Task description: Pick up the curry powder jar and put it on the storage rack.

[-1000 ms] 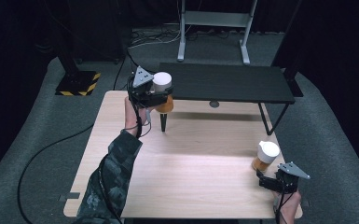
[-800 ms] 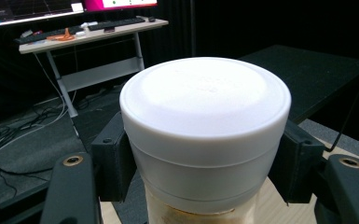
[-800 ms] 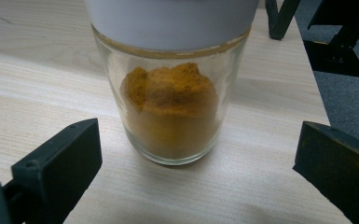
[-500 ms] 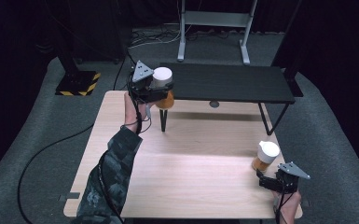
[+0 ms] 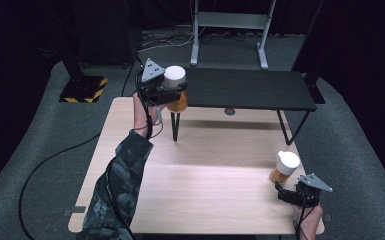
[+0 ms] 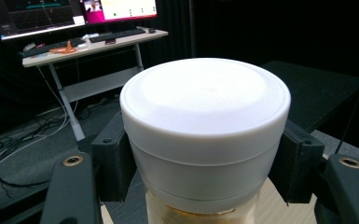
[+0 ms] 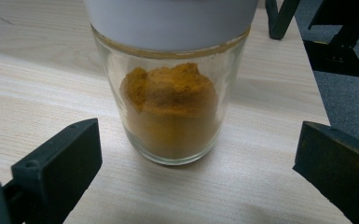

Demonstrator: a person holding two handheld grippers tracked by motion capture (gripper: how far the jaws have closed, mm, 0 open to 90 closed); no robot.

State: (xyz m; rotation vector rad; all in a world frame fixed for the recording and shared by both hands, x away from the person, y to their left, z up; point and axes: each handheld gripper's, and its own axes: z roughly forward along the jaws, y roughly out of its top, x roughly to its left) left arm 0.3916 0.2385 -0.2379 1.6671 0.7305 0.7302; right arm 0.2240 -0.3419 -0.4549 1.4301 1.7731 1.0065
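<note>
- The left tool (image 5: 172, 92) is pinching a white-lidded jar (image 5: 175, 87), its two black jaws pressing on opposite sides of the lid, as the left gripper view is showing close up.
- This held jar (image 6: 205, 135) is sitting in the upper left of the high view, raised off the wooden surface (image 5: 200, 200) and overlapping the near left corner of the black bench (image 5: 250, 90).
- It is showing a broad, smooth white lid with a stepped rim, and a strip of clear glass with orange-brown powder just below the lid.
- The right tool (image 5: 286, 192) is resting in the lower right of the high view with its jaws spread wide and gripping nothing.
- A second jar (image 5: 284, 169) is standing upright on the wooden surface just beyond that tool; in the right gripper view it (image 7: 172, 93) is appearing in the centre, ahead of the two jaws and apart from both.
- This second jar is showing a white lid, clear glass walls and a heaped mound of orange-brown powder filling its lower part.
</note>
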